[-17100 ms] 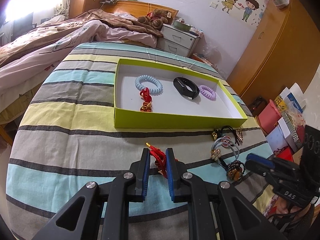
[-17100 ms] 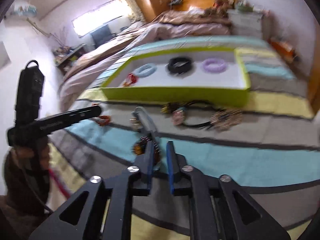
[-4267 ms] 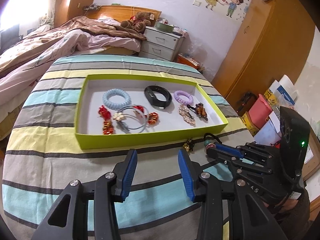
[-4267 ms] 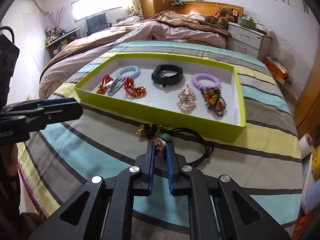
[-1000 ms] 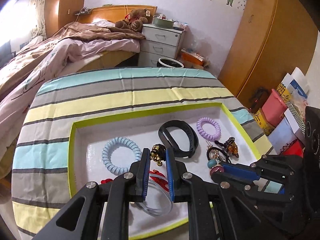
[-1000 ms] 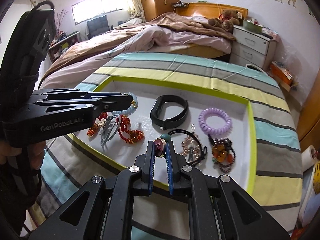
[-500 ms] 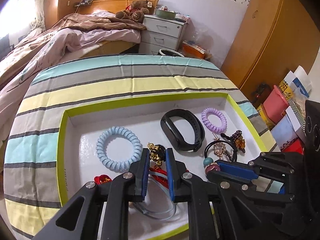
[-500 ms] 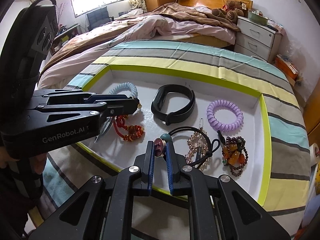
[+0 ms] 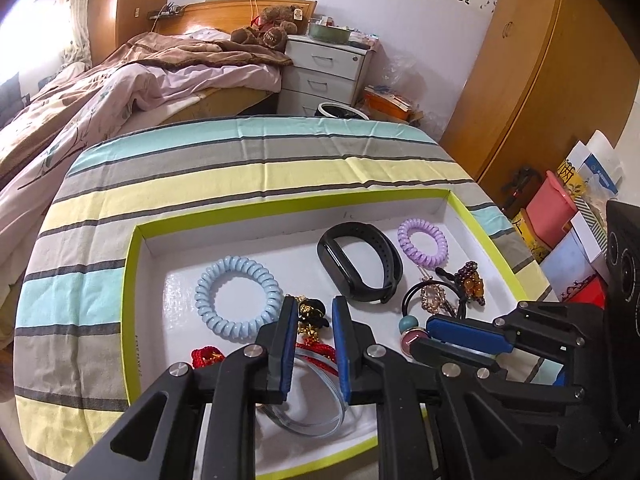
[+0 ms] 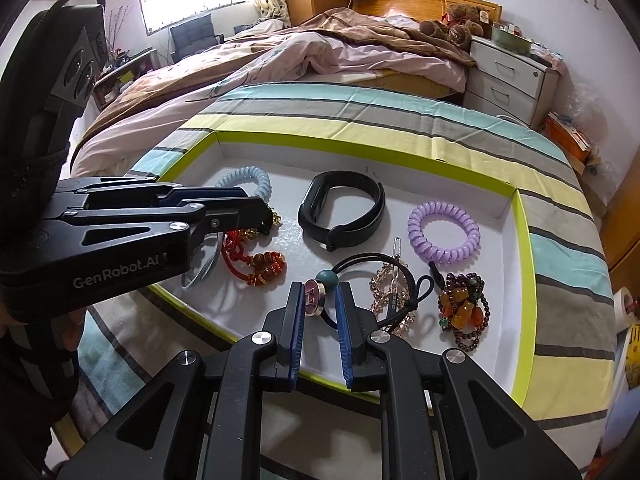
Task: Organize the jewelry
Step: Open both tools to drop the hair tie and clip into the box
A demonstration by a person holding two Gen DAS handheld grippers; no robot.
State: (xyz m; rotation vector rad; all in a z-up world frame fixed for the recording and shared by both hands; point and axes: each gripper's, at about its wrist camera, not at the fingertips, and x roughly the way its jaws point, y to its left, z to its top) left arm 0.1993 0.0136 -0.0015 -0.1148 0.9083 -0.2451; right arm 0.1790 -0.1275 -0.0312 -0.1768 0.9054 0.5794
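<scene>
Almost all the jewelry is lying in the green box (image 9: 129, 280) on the striped bed. Both grippers are tilting down over it and opening. The left gripper (image 9: 313, 322) is letting go of a gold and black charm (image 9: 311, 314). The right gripper (image 10: 320, 306) is letting go of a hair tie with beads (image 10: 318, 294).

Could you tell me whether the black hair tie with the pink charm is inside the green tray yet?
Inside. The black hair tie lies on the green tray floor; its pink charm sits between the opening right tool pads.
</scene>
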